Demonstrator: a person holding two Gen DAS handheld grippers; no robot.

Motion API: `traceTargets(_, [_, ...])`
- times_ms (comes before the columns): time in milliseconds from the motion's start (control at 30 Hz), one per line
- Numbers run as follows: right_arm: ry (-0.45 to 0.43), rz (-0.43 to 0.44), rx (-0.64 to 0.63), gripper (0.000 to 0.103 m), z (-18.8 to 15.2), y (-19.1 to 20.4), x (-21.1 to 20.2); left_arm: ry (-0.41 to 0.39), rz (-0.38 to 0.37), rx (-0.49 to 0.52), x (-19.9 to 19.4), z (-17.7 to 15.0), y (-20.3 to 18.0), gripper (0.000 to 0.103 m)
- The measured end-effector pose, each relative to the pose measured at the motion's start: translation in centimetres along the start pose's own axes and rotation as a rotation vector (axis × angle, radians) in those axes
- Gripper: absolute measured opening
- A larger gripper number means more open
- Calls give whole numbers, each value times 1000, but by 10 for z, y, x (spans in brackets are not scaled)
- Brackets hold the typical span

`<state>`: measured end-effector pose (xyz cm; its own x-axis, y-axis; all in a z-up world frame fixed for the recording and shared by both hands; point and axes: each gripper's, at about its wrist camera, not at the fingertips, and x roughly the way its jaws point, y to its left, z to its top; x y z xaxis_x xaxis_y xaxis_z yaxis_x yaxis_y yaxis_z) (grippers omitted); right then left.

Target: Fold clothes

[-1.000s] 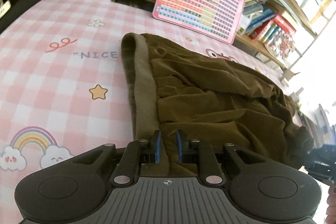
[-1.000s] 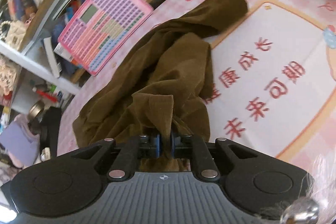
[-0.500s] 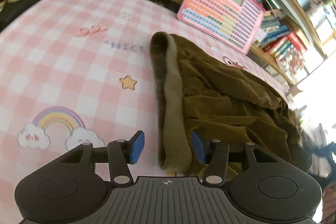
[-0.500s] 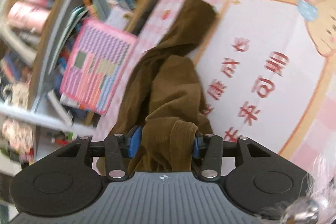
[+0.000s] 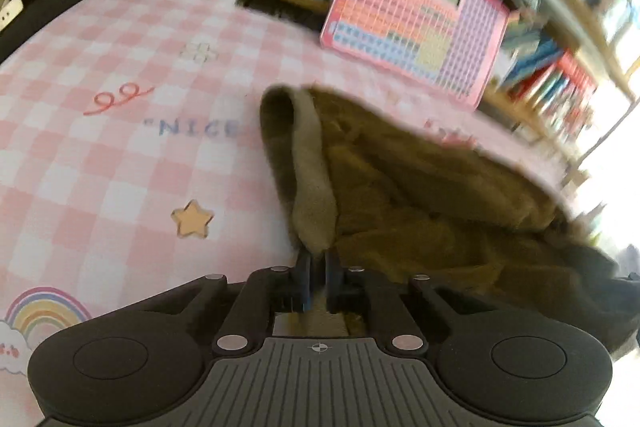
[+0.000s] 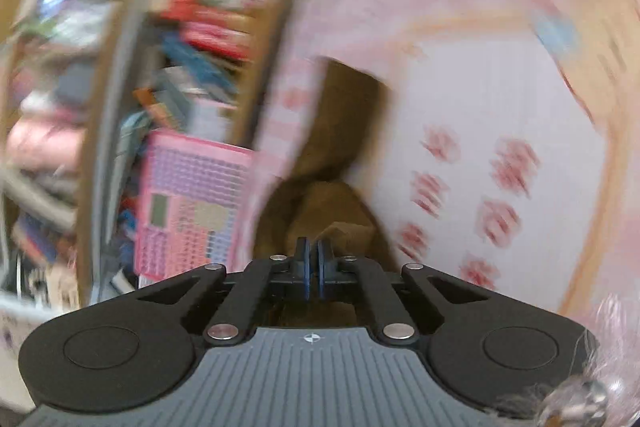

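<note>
Your worktop (image 5: pixel 100 167) is covered in a pink checked cloth printed with a star, a rainbow and the word "NICE", and behind it stands a crowded bookshelf (image 5: pixel 560 39) with a pink keyboard toy (image 5: pixel 416 11) leaning against it. The olive-brown garment (image 5: pixel 432 195) lies rumpled on the cloth, right of the star, its paler waistband (image 5: pixel 312 167) running toward you. Your left gripper (image 5: pixel 316 267) is pressed together on the near end of that waistband. In the badly blurred right wrist view, your right gripper (image 6: pixel 311 259) is pinching a fold of the same garment (image 6: pixel 336 155), which trails away beside a white panel with red characters (image 6: pixel 480 179)
</note>
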<state>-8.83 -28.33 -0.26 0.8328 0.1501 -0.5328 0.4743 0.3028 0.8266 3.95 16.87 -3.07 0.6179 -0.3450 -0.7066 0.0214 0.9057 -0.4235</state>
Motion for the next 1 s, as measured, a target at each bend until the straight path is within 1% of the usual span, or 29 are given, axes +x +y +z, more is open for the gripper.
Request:
traceTargets(67, [30, -23, -63, 2, -7, 3, -1, -117, -31, -18, -32, 13, -2, 4])
traceTargets(100, [45, -35, -94, 1, -10, 4, -2, -164, -30, -18, -49, 19, 3, 4])
traceTargets(167, [76, -58, -157, 1, -17, 7, -4, -254, -26, -19, -84, 32, 13, 4])
traceTargets(233, [106, -81, -220, 1, -24, 10, -5, -248, 62, 22, -91, 37, 29, 4])
traceTargets(300, [136, -104, -283, 2, -31, 13, -7, -186, 174, 53, -83, 27, 46, 4])
traceTargets(333, [151, -116, -314, 5, -34, 15, -7, -153, 230, 69, -78, 22, 55, 4])
traceTargets(367, [166, -128, -346, 5, -37, 16, -8, -121, 286, 84, -73, 17, 63, 4])
traceTargets(433, [196, -151, -409, 5, -44, 19, -10, -106, 343, 37, -72, 10, 78, 4])
traceTargets(467, [211, -162, -440, 6, -48, 20, -10, -117, 357, 4, -74, 7, 82, 8])
traceTargets(500, [211, -181, -456, 8, -48, 21, -11, -134, 354, -15, -79, 5, 82, 8])
traceTargets(533, [200, -203, -466, 20, -47, 21, -11, -150, 349, -33, -84, 3, 82, 8])
traceTargets(567, [186, -224, -477, 28, -45, 21, -11, -176, 334, -30, -90, 1, 80, 8])
traceTargets(600, [171, -245, -487, 40, -44, 21, -9, -195, 302, -19, -95, -3, 76, 9])
traceTargets(633, [156, -267, -498, 41, -42, 21, -8, -214, 268, -7, -100, -6, 71, 9])
traceTargets(700, [126, -310, -518, 41, -39, 21, -5, -197, 196, 24, -97, -8, 61, 10])
traceTargets(733, [131, -323, -489, 41, -37, 18, -3, -187, 160, 39, -95, -10, 56, 10])
traceTargets(800, [177, -332, -352, 41, -32, 4, 0, -149, 134, 73, -88, -17, 48, 10])
traceTargets(900, [201, -266, -184, 43, -28, -14, 6, -95, 103, 94, -78, -25, 41, 10])
traceTargets(1000, [212, -190, -32, 43, -25, -30, 14, -36, 99, 72, -68, -30, 45, 10])
